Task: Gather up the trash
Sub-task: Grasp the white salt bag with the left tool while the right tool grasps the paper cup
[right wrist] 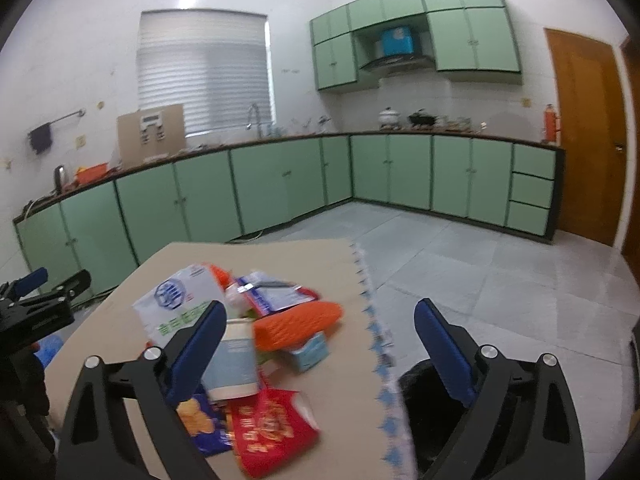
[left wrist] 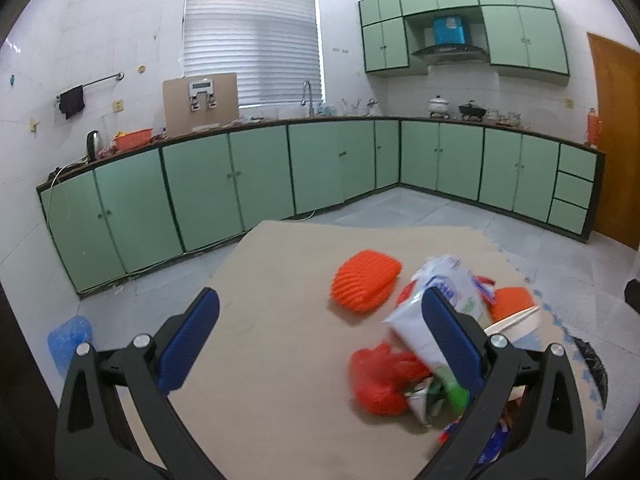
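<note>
While the pale brown wooden tabletop (right wrist: 344, 376) stands in a kitchen with long mint-green cabinets (right wrist: 276, 184) and a grey tiled floor (right wrist: 480, 264), the heap of mixed wrappers and packets (right wrist: 248, 344) lies near its right edge. Beside that edge sits a black trash bag (right wrist: 420, 392). Left claw (left wrist: 320, 320) and right claw (right wrist: 320, 332) both hang spread apart, empty.

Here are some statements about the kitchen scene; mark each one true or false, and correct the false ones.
1. Both tongs are open and hold nothing. True: left tongs, right tongs.
2. The trash lies on the floor. False: the trash pile lies on the table.
3. The window blind is lowered. True.
4. The lower cabinets are red. False: they are green.
5. A black bag is beside the table. True.
</note>
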The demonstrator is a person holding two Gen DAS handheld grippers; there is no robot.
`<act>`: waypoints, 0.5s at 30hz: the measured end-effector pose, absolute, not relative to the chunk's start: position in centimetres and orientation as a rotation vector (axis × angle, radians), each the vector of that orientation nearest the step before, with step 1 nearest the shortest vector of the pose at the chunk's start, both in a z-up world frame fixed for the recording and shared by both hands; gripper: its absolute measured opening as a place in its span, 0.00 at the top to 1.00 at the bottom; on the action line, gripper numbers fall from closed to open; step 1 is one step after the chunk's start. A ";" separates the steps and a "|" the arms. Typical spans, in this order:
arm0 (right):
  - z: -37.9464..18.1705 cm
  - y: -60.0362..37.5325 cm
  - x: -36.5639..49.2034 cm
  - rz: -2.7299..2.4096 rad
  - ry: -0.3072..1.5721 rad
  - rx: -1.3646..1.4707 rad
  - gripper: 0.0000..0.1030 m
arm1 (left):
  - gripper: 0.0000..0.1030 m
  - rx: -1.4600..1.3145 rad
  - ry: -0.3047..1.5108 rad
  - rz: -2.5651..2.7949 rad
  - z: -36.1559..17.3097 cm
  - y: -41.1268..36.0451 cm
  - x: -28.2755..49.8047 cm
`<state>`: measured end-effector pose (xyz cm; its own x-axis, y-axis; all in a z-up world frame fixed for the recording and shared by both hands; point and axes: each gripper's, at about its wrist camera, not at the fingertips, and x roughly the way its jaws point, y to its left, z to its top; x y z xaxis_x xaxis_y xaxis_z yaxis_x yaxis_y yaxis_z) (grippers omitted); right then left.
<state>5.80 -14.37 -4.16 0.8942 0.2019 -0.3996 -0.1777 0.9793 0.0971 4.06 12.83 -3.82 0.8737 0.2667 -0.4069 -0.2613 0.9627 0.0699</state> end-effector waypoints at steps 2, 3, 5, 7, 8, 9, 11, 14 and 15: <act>-5.0 -12.5 6.5 0.239 0.444 0.037 0.11 | 0.06 0.002 0.447 0.277 -4.5 13.5 4.3; -5.3 -11.8 6.7 0.255 0.454 0.026 0.11 | 0.07 0.000 0.456 0.278 -4.8 13.8 4.4; -6.2 -10.1 7.6 0.292 0.486 0.001 0.14 | 0.08 -0.007 0.472 0.277 -5.3 14.3 4.6; -6.5 -9.5 7.9 0.306 0.498 -0.002 0.15 | 0.08 -0.014 0.481 0.280 -5.8 14.9 4.8; -6.9 -8.8 8.3 0.320 0.512 -0.004 0.15 | 0.08 -0.015 0.485 0.281 -6.1 15.0 4.8; -7.4 -8.1 8.8 0.333 0.531 -0.008 0.15 | 0.08 -0.016 0.488 0.281 -6.2 15.2 4.8; -8.3 -7.3 9.7 0.346 0.558 -0.015 0.15 | 0.08 -0.020 0.496 0.276 -6.6 15.4 4.9; -9.5 -6.5 10.8 0.356 0.601 -0.026 0.17 | 0.08 -0.028 0.511 0.266 -7.0 15.7 5.1; -9.8 -6.3 11.1 0.358 0.612 -0.028 0.17 | 0.08 -0.031 0.516 0.260 -7.2 15.7 5.2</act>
<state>11.14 -6.29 -9.82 0.7591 0.3206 -0.5666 -0.3369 0.9382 0.0795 5.16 15.74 -7.16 0.8378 0.2379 -0.4914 -0.2534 0.9667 0.0361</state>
